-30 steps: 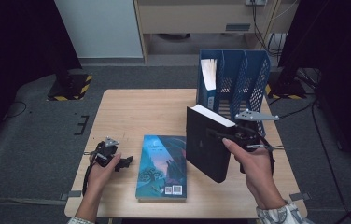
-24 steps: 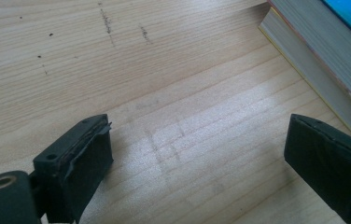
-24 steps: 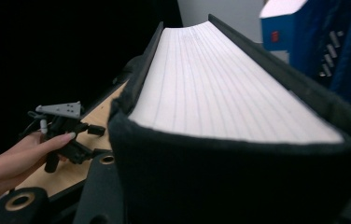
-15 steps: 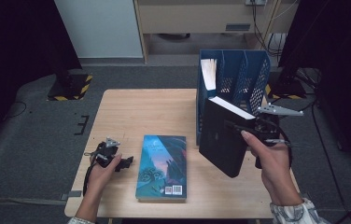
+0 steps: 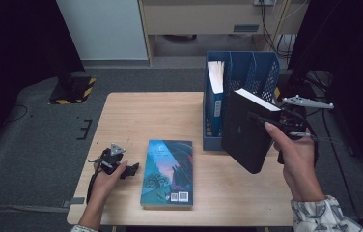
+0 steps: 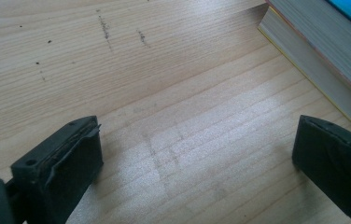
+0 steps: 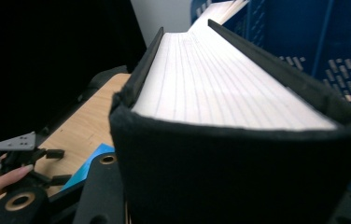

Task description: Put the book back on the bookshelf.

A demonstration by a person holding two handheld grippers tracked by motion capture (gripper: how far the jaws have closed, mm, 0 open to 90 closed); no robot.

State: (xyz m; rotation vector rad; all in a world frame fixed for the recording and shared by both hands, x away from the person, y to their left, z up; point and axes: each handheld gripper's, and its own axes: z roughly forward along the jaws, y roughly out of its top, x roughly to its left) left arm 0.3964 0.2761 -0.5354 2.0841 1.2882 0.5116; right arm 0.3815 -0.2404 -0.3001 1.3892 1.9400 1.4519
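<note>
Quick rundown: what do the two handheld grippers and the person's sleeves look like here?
The left gripper and the right gripper are black handheld units, each topped by a grey three-cornered plate and trailing a dark cable. The left gripper's black block-shaped pads have worn, frayed edges. The right forearm wears a white patterned sleeve with a buttoned cuff; the left forearm is bare.

Office — blue file rack (image 5: 247, 72), cables (image 5: 271, 19).

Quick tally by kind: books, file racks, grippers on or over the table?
Books: 3 - black book held up by the right gripper, teal book flat on the table, white-paged book standing in the rack
File racks: 1 - blue rack
Grippers: 2 - left gripper, right gripper
Total: 6
</note>
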